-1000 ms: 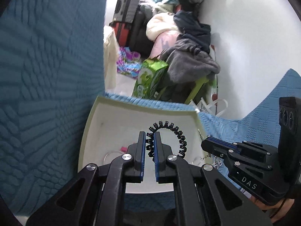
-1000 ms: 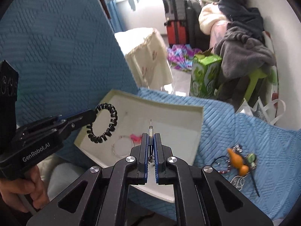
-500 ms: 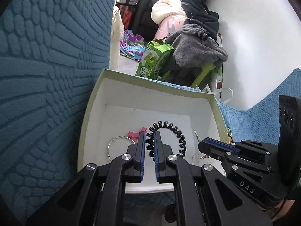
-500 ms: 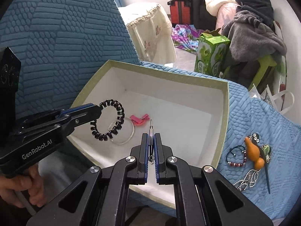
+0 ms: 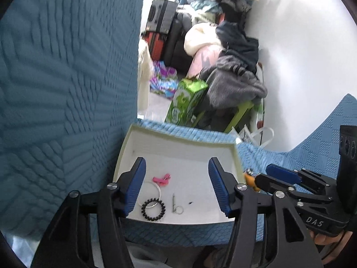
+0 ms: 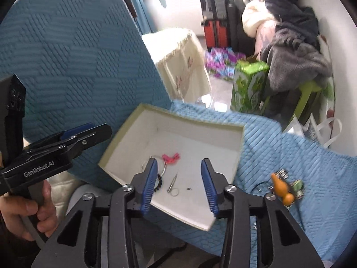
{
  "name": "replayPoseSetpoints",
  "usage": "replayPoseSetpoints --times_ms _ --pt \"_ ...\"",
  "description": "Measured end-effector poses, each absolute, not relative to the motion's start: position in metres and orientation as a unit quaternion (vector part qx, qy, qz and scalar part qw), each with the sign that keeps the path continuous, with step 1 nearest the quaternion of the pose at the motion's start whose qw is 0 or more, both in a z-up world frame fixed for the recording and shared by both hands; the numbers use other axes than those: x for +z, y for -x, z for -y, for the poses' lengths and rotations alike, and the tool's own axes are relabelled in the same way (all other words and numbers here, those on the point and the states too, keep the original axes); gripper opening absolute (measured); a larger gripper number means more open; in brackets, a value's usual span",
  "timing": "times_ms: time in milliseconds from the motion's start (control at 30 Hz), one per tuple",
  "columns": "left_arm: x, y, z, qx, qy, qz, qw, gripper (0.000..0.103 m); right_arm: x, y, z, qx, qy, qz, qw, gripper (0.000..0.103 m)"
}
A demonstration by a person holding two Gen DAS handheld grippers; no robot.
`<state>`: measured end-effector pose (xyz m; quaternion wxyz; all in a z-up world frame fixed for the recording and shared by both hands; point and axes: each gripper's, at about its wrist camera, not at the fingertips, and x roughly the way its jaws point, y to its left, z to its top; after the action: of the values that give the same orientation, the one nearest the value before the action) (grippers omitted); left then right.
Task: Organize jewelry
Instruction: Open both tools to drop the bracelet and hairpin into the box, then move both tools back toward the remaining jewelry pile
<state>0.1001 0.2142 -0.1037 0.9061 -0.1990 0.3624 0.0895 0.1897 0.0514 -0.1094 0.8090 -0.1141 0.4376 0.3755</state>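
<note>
1. Left hand-held gripper (image 5: 176, 186): its jaws have just been opening and now stand apart with nothing between them, above the shallow white cardboard box (image 5: 178, 134).
2. Right hand-held gripper (image 6: 178, 184): its jaws have likewise just been opening; they stand apart and empty over the same box.
3. Box contents: the black coiled elastic bracelet (image 5: 153, 208) lies at 6 o'clock on the box floor, the slim silver pin with ring (image 5: 175, 204) just beside it at 3 o'clock, and the thin silver hoop (image 5: 159, 192) and pink clip (image 5: 161, 178) toward 12 o'clock.
4. Remaining items: a cluster with an orange gourd-shaped pendant (image 6: 282, 188) lies on the blue quilted cover (image 6: 312, 167), at 3 o'clock of the box.
5. Handling: the pendant appears light, rigid and smooth, so likely slippery; grip it at its narrow waist. The attached chains look limp and may snag.
</note>
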Motion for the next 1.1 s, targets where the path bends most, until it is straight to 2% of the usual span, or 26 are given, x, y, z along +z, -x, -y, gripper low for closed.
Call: replayPoseSetpoints --times_ms 300,633,933,1100 --pt "-0.059 -0.091 -0.176 0.074 0.198 -0.303 0.929 0.059 -0.061 -0.186 -0.007 0.375 0.104 -0.381 0.839 0.040" --pt "-0.057 -0.106 -0.127 0.051 0.209 -0.287 0.933 0.059 -0.041 -0.184 0.053 0.348 0.100 -0.340 0.868 0.040" --pt "-0.077 -0.119 -0.073 0.020 0.202 -0.293 0.934 0.059 -0.052 -0.189 0.116 0.303 0.098 -0.321 0.892 0.040" --pt "-0.105 -0.126 -0.052 0.002 0.218 -0.311 0.925 0.059 -0.089 -0.195 0.152 0.272 0.074 -0.331 0.900 0.040"
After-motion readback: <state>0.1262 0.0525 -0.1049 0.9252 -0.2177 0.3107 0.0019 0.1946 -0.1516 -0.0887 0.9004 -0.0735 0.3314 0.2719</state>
